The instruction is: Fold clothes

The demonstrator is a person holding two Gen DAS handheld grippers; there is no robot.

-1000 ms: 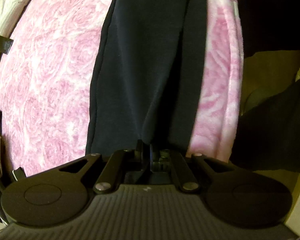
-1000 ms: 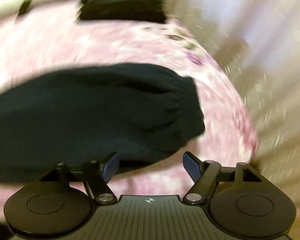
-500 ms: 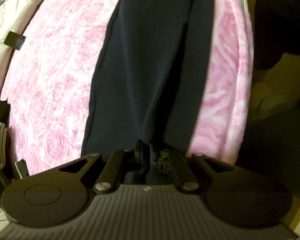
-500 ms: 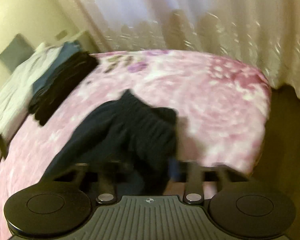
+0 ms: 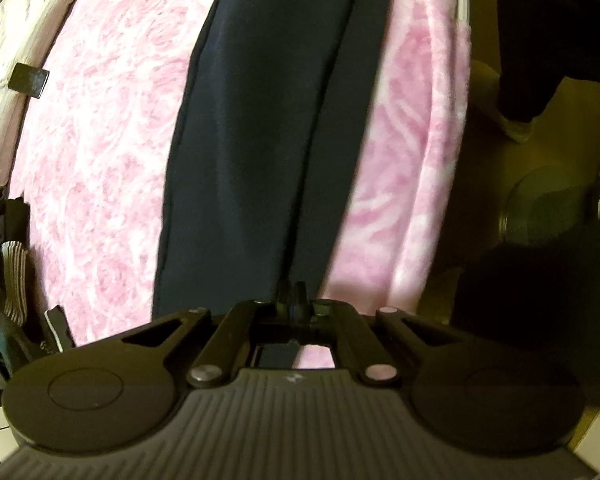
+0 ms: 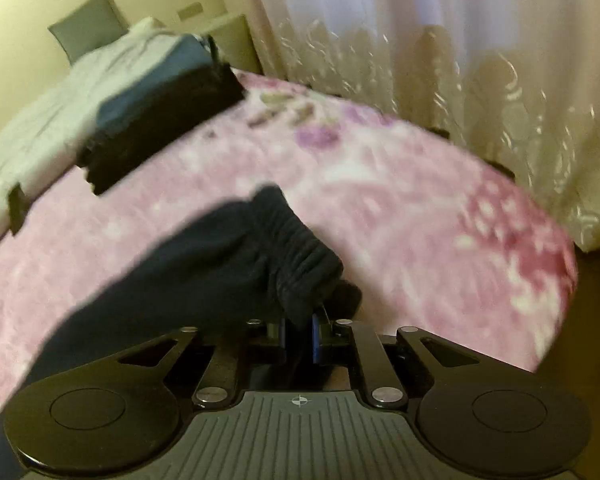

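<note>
A pair of dark navy trousers lies stretched along a pink flowered blanket on a bed. My left gripper is shut on one end of the trousers at the near edge of the bed. In the right wrist view my right gripper is shut on the gathered elastic waistband of the same trousers, which run off to the lower left over the blanket.
A stack of folded dark and blue clothes sits at the far left of the bed, beside white bedding. Curtains hang behind the bed. A heap of clothes lies at the left edge. A person's dark-clad legs stand right.
My right gripper was open beside the trousers; it has closed on the waistband and swung round towards the curtains. My left gripper has kept its hold and shifted only slightly.
</note>
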